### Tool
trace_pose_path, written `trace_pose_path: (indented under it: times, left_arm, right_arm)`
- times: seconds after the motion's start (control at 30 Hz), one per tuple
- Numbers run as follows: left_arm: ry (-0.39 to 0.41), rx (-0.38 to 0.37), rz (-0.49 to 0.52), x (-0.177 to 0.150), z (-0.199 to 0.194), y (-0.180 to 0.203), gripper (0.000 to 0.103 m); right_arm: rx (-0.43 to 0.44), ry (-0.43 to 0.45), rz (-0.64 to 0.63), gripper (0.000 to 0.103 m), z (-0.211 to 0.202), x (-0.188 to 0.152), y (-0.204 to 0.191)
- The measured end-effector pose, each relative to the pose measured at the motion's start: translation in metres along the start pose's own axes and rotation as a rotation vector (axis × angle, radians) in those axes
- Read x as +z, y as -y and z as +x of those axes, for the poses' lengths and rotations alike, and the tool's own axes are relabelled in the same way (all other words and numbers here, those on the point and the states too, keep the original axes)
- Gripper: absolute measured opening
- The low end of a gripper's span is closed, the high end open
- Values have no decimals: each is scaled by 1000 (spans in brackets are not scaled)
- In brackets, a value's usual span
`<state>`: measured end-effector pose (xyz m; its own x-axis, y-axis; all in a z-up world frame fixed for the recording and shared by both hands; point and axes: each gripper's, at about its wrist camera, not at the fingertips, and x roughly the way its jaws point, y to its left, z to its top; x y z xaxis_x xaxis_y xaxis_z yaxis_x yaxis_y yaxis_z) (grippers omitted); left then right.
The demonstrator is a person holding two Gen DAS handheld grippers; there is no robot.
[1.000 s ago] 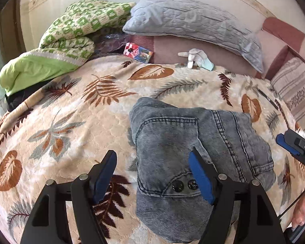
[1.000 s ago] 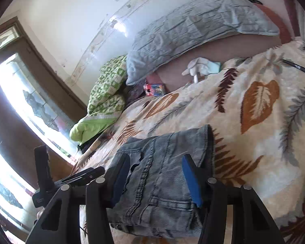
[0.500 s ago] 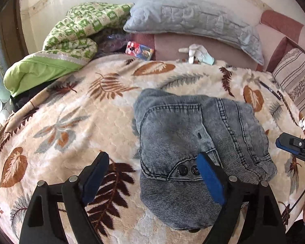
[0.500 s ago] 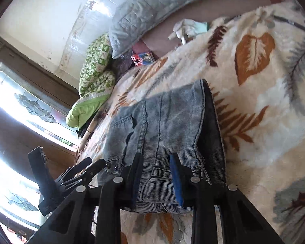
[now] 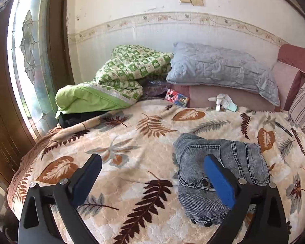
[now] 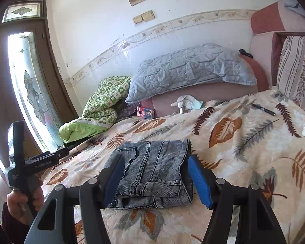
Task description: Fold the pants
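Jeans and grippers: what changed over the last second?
Both grippers, left and right, pulled back and tilted up from the jeans; the right reopened after narrowing. Neither holds anything. The jeans stay folded on the blanket; pillow unmoved.

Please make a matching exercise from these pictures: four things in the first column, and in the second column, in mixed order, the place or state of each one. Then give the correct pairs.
Column 1
1. jeans
2. black pen
3. grey pillow
4. left claw

Column 2
a. leaning along the wall at the back of the bed
b. open, holding nothing
c. folded into a compact bundle on the leaf-pattern blanket
d. lying alone on the blanket near the striped cushion

Pairs: 1-c, 2-d, 3-a, 4-b
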<state>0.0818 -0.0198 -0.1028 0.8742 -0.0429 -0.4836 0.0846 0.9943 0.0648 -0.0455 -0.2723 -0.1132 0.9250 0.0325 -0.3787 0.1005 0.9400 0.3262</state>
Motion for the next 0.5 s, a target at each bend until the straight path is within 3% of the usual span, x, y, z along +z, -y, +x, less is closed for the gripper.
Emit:
trace_pose_path:
  times: [0.17,0.5]
  left_arm:
    - [94,57,17,-3,-23,-5,103]
    - [89,34,22,-8,-26,4,103]
  right_arm:
    - [-12,48,2,68,-8,-4,-5]
    - [-32,7,-91,69,8,-18,-27]
